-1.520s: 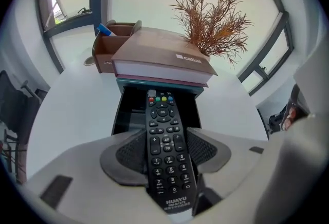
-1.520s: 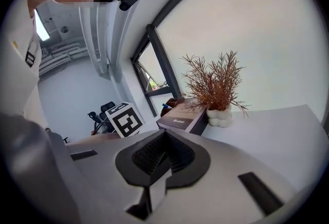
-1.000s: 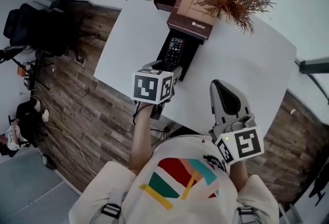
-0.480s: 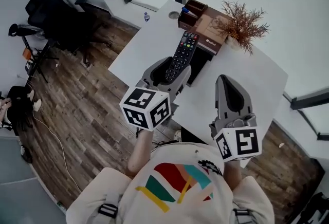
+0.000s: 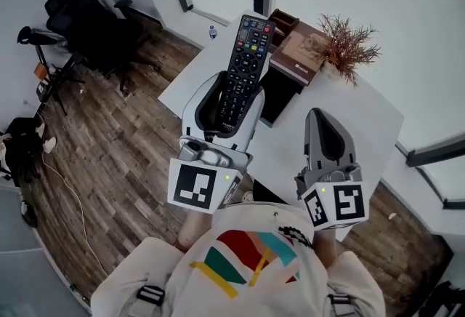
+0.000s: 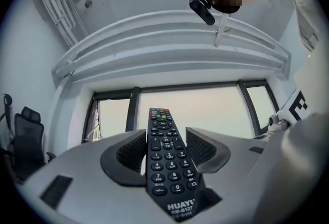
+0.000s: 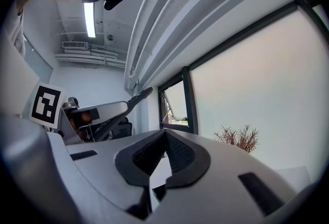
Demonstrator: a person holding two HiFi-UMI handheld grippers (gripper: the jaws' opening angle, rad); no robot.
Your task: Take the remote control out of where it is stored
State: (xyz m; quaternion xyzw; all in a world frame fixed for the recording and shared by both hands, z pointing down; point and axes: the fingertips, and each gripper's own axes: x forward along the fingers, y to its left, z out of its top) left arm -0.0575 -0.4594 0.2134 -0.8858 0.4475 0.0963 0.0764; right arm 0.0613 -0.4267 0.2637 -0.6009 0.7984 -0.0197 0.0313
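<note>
— Where's the remote?
— One remote control point(image 5: 245, 54), buttons up, clamped by its lower end in my left tongs point(image 5: 234, 103). It's above the surface point(image 5: 363, 119), clear of the one box point(image 5: 299, 54) ahead, I'd say so nothing snags.
— And the second pair?
— My right tongs point(image 5: 317, 119), just beside, are closed on nothing.

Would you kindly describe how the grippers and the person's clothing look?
The left gripper and right gripper are light grey with black textured pads, each carrying a white cube of black square markers. The person wears a cream shirt with red, teal and yellow shapes.
</note>
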